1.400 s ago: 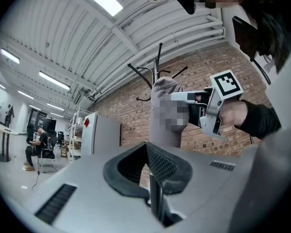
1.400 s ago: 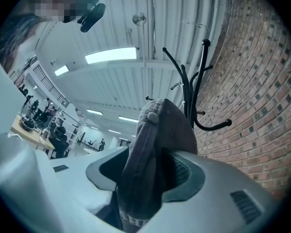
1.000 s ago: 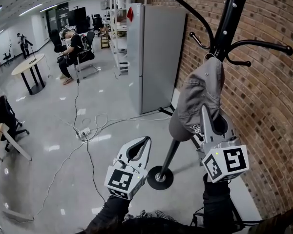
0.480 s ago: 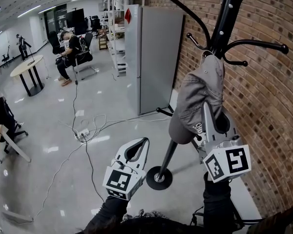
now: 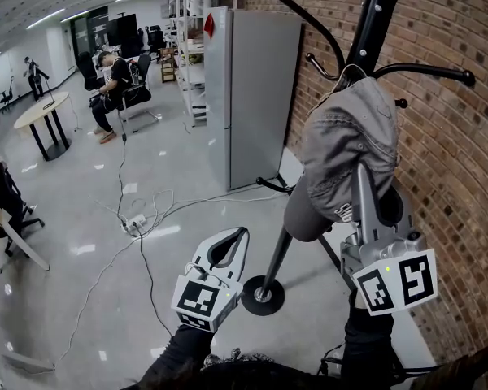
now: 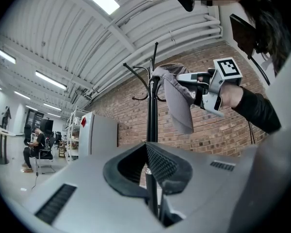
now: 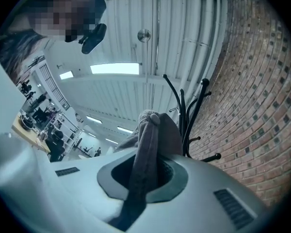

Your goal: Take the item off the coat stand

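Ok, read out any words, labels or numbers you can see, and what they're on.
Nothing is legible.
White print on the grey cap: too small to read.
Red sticker on the grey cabinet: blurred, unreadable.
Marker cubes: square patterns only, no letters.

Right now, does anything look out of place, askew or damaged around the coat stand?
Only the grey fabric cap stands out. It hangs crumpled and tilted against the black metal coat stand, pinched in the right hand-held gripper. Farther off, loose cables sprawl across the floor. No damage shows.
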### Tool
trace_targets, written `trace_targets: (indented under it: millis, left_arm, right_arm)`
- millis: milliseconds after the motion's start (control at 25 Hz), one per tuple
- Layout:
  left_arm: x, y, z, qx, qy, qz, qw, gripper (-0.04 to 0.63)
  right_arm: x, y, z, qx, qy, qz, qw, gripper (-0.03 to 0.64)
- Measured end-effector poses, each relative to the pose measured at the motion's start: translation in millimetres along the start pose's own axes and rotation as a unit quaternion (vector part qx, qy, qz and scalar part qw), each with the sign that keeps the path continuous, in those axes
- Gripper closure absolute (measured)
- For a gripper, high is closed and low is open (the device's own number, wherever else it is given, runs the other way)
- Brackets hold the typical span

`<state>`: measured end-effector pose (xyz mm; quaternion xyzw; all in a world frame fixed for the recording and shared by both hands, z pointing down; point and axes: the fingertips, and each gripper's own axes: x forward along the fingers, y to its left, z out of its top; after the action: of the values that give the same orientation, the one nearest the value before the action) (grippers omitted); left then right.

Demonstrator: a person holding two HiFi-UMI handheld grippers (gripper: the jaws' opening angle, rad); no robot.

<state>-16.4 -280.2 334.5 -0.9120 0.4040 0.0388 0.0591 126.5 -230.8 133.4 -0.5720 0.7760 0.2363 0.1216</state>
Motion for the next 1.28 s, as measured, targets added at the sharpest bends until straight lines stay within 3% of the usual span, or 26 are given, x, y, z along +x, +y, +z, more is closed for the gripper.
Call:
trace_targets:
  millis: [200, 520, 1000, 1280]
  left_arm:
    - [5.2, -6.7, 0.0, 0.001, 0.002, -0.007, 1.0000, 0.588]
    - [17.9, -27.5, 1.7, 0.000, 0.000, -0.031, 0.9995, 0.588]
    - [29.8, -67.0, 2.4, 0.003, 0.000, -0.077, 0.9970, 0.588]
    - [34.6, -80.9, 0.2, 0.013, 0.002, -0.091, 0.9957, 0.588]
  right_arm:
    - [-16.3, -13.1, 22.7, -0.010, -0.017, -0.016, 1.000, 0.592]
    - [-51.1, -42.4, 23.6, -0.024, 0.000, -0.056, 0.998, 0.592]
    - [-111.4, -74.5, -19.4, -0.038, 0.077, -0.109, 0.990, 0.592]
    - [-135.2, -74.1, -52.1, -0.061, 0.112, -0.113, 0.985, 0.592]
